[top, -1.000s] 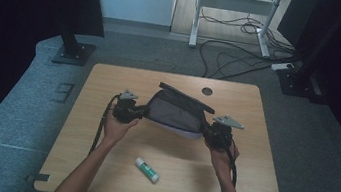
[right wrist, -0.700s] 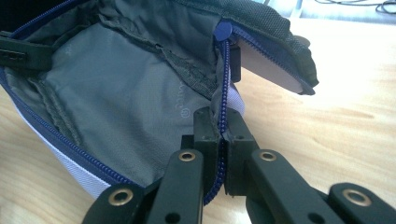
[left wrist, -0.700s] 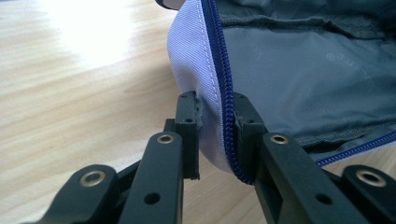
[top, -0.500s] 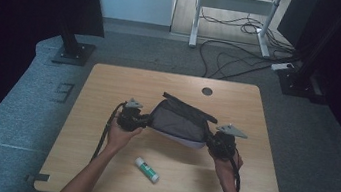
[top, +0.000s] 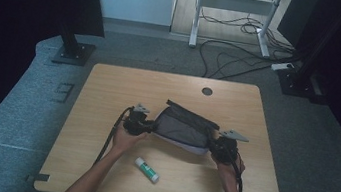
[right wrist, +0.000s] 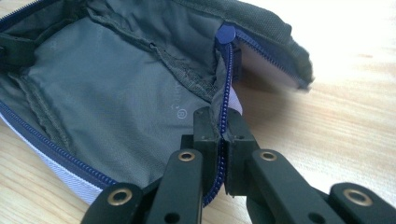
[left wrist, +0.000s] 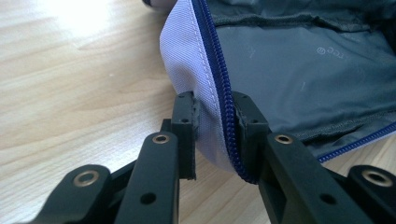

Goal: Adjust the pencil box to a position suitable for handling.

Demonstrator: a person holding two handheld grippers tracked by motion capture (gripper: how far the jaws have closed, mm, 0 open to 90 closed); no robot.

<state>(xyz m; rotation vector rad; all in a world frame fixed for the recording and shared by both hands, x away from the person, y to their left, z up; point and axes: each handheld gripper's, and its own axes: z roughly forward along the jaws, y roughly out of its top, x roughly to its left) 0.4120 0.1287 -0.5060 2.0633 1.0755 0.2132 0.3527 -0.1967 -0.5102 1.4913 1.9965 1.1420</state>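
A grey pouch [top: 181, 130] with a pale lilac outside and a blue zipper lies open on the wooden table [top: 108, 92], stretched between both grippers. My left gripper [top: 146, 127] holds its left end. In the left gripper view the pouch [left wrist: 299, 65] has its zipper rim between the jaws of that gripper [left wrist: 217, 112]; the jaws have just been opening a little, and the rim still touches both pads. My right gripper [top: 214, 145] is at the right end. The right gripper view shows this gripper [right wrist: 223, 128] shut tight on the zipper edge of the pouch [right wrist: 116, 79].
A white and green glue stick [top: 147, 169] lies on the table near the front edge, between the person's forearms. A dark round hole [top: 207, 91] sits near the table's far edge. Stands and cables are on the floor beyond.
Both grippers came down and toward the person with the pouch between them. The pouch hung above the table before and now rests on it.
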